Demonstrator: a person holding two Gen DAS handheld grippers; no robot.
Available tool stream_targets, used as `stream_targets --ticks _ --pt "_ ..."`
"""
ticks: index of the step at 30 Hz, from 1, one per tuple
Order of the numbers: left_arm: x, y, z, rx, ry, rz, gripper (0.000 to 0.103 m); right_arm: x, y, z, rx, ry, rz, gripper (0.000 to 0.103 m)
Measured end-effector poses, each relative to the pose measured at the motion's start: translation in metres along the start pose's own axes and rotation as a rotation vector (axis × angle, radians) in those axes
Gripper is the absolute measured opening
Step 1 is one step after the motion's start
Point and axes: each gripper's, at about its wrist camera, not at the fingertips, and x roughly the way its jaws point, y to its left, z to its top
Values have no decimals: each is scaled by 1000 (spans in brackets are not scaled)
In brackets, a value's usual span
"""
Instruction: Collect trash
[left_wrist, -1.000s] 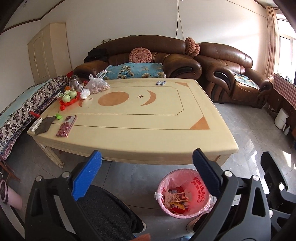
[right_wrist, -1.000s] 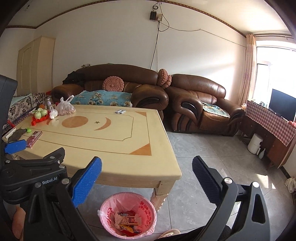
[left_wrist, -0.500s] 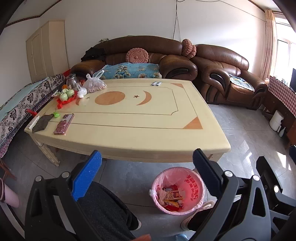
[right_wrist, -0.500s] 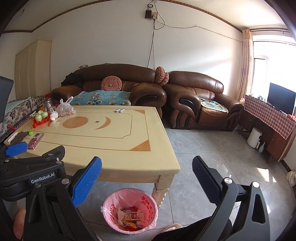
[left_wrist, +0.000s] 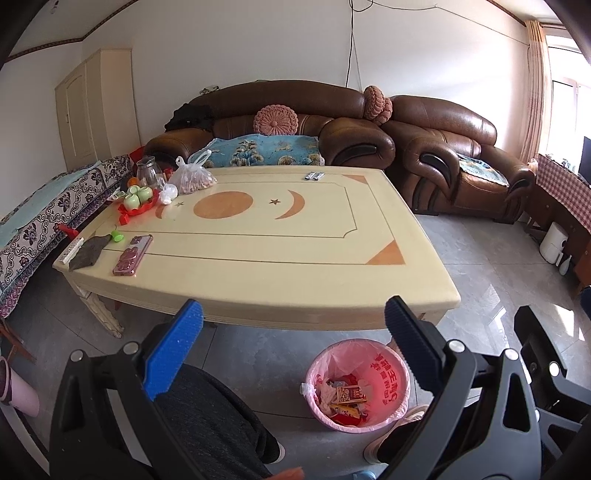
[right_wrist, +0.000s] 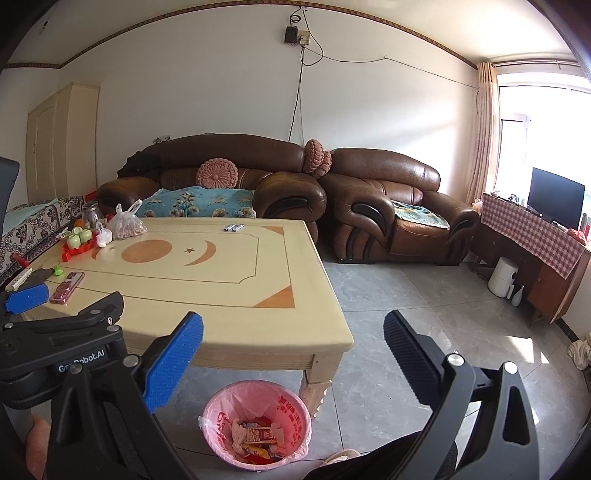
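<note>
A pink-lined trash bin with wrappers inside stands on the floor in front of the cream coffee table; it also shows in the right wrist view. My left gripper is open and empty, held above the floor short of the table's near edge. My right gripper is open and empty, above the bin and near the table's right corner. The left gripper's body shows at the left of the right wrist view.
On the table's left end lie a pink phone, a dark cloth, a red tray of green cups, a plastic bag and two small packets. Brown sofas stand behind. A person's legs are below.
Both grippers have pulled back and tilted up slightly; the table and bin sit lower and farther in view. Both jaws stay open.
</note>
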Motion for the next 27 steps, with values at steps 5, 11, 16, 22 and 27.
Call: stream_targets --ticks 5,11,16,22,27 --pt "-2 1 1 -4 2 -1 96 0 0 0 -1 1 0 96" --pt "-4 2 4 -9 -5 5 96 -1 -1 2 -7 -8 -2 96" --pt "-5 2 4 -5 -8 -1 96 -2 -2 2 -3 -10 6 96" --pt "-8 0 4 -5 -13 -5 96 -3 -3 4 0 -18 5 96" --pt "-9 -1 5 -3 -16 -4 96 -4 -3 4 1 -22 3 96"
